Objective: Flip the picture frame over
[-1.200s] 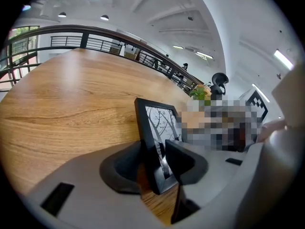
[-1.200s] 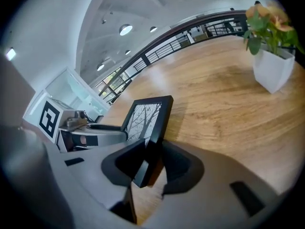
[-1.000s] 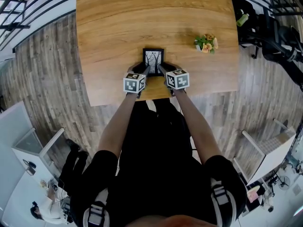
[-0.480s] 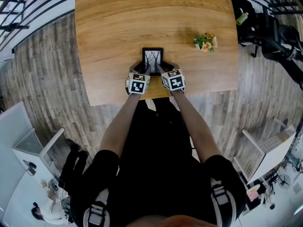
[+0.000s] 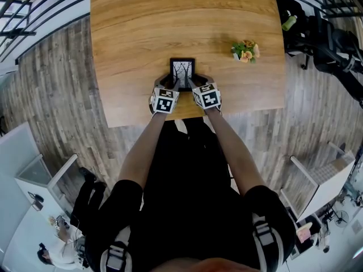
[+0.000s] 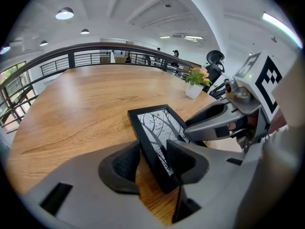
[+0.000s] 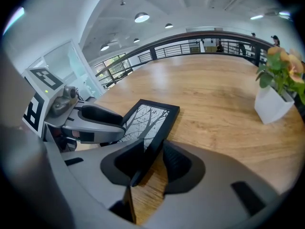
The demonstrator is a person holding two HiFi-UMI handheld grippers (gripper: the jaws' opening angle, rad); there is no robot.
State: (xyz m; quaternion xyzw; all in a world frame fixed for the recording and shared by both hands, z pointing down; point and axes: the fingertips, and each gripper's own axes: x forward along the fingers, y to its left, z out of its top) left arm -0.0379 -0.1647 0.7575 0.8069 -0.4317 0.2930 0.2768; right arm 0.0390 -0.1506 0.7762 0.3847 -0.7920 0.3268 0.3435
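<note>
Wood-grain worktop (image 5: 147,33) is seen from above in the head view. A black picture frame (image 5: 182,72) is laid flat on it near the edge closest to the person, picture side up, w/ a b/w bare-tree print shown under the glass. The frame is set at 12 o'clock from both grippers. The left gripper (image 5: 174,84) is brought to the frame's near corner at approx. 7 o'clock, and the right gripper (image 5: 191,84) to the near corner at approx. 5 o'clock. Both are pointed down and away from the person.

In the left gripper view the fingers (image 6: 121,163) are held apart astride the frame's side rail. One finger is placed outside the rail, w/ a strip of bare wood visible btwn pad and frame; the other is over the glass. The pads are not pressed on the frame.

In the right gripper view the fingers (image 7: 181,163) are likewise spread and have just been opening. The frame's opposite rail is btwn them, w/ one finger over the print and the other outside it above the wood, neither clamped on it.

A small potted plant (image 5: 246,51) w/ orange and pink blooms in a white pot is stood at approx. 2 o'clock from the frame, well apart from it. Grey plank floor (image 5: 62,95) is seen round the worktop.
</note>
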